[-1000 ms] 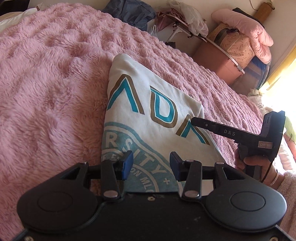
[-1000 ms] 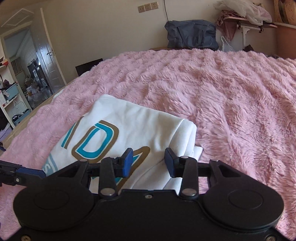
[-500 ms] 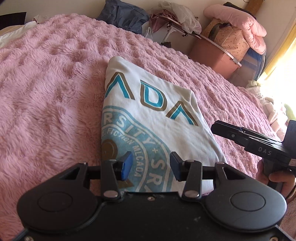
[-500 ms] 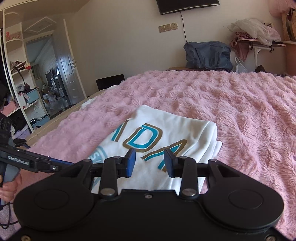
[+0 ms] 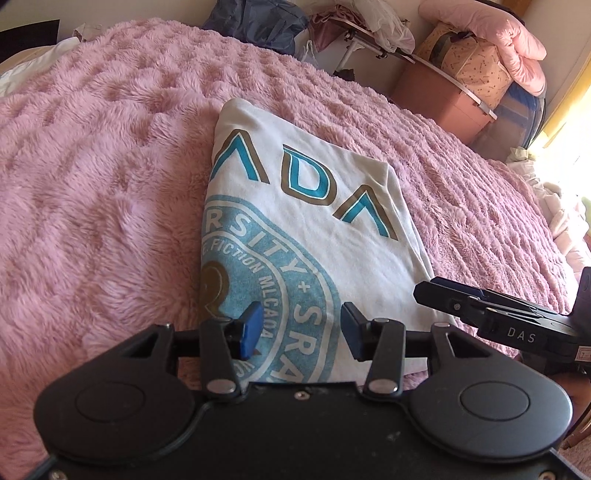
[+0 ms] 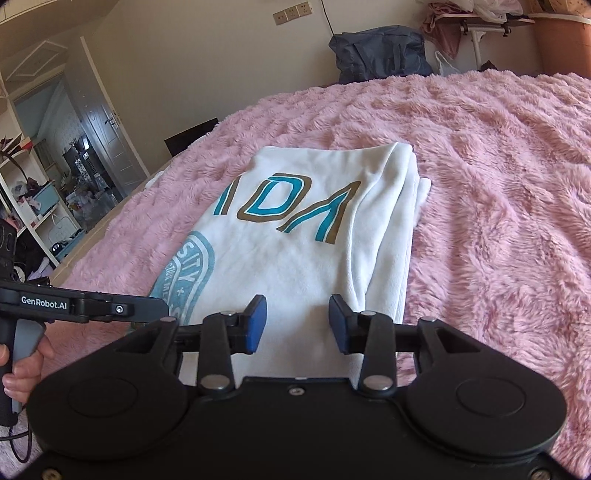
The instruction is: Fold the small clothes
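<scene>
A white folded T-shirt with teal and brown letters and a round blue seal lies flat on the pink fluffy bedspread. It also shows in the right wrist view, with stacked folded layers along its right edge. My left gripper is open and empty, above the shirt's near edge. My right gripper is open and empty, above the shirt's near right part. The right gripper's fingers show at the shirt's right corner in the left wrist view. The left gripper's fingers show at the left in the right wrist view.
Beyond the bed stand a dark blue bag, a rack with clothes, a brown bin and stacked pink bedding. An open door and shelves lie to the left.
Both grippers have pulled back toward me and off the shirt. The right gripper, earlier over the shirt's right edge, now hovers by its near right corner. The shirt lies still.
</scene>
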A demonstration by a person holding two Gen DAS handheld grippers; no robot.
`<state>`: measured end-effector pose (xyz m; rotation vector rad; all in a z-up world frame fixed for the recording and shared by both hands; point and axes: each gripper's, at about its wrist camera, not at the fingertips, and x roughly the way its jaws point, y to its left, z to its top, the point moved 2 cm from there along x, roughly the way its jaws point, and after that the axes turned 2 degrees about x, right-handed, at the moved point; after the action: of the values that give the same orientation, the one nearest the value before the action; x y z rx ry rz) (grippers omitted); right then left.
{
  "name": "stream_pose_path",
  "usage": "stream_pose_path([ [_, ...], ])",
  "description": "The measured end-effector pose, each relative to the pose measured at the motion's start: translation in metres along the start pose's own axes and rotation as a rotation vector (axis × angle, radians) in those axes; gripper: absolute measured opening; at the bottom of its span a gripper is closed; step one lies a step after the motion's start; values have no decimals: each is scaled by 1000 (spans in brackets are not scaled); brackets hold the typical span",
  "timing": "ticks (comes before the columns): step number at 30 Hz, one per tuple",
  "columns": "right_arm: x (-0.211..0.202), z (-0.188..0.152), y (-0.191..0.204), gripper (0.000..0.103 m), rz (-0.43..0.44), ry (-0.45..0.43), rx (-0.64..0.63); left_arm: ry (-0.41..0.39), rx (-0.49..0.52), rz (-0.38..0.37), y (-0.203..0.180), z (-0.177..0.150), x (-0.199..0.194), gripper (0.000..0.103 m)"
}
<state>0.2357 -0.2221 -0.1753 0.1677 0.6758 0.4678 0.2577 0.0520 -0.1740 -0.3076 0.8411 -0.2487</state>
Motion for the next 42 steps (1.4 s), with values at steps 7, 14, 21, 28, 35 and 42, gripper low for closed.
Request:
stream_pose_path([
  [7, -67, 14, 50, 80, -142, -91, -27, -45, 68, 138, -39, -8, -59, 51],
  [14, -118, -4, 108, 86, -266, -76, -47, -76, 108, 262, -70, -38, -116, 55],
  [21, -146, -29, 138, 87, -292, -32, 2, -96, 82, 354, -81, -67, -162, 57],
  [28, -157, -41, 156, 87, -264, -11, 20, -73, 65, 355, -83, -86, -179, 58],
  [35, -157, -43, 162, 87, -277, -5, 8, -67, 62, 355, -86, -86, -178, 58],
  [42, -152, -46, 158, 87, -288, 14, 19, -52, 71, 355, -87, -85, -170, 58],
])
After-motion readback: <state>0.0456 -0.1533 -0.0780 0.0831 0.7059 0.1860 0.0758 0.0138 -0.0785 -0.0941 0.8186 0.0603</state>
